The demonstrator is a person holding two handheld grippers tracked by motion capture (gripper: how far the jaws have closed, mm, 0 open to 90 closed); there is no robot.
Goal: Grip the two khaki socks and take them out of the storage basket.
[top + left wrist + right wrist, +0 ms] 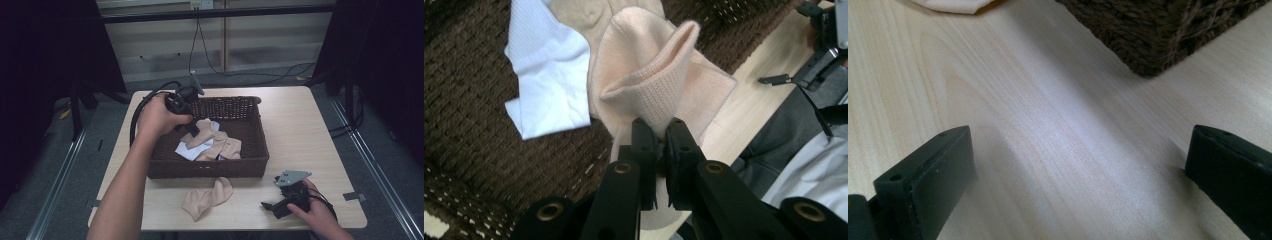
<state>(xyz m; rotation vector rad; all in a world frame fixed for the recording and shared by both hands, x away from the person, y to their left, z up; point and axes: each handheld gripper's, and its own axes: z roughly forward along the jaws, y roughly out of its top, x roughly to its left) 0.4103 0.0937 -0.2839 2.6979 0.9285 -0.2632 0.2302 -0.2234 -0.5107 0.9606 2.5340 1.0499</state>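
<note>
The left hand-held gripper (658, 131) pinches a peach sock (659, 75) above the basket (252, 165); the right hand-held gripper (1078, 165), at five o'clock, gapes wide over the table (1048, 100).

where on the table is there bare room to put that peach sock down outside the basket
Free: the wide strip of table right of the basket, and the back left corner. The front edge is crowded: a peach sock lies there and the right gripper rests open. The left gripper pinches the lifted sock.
</note>
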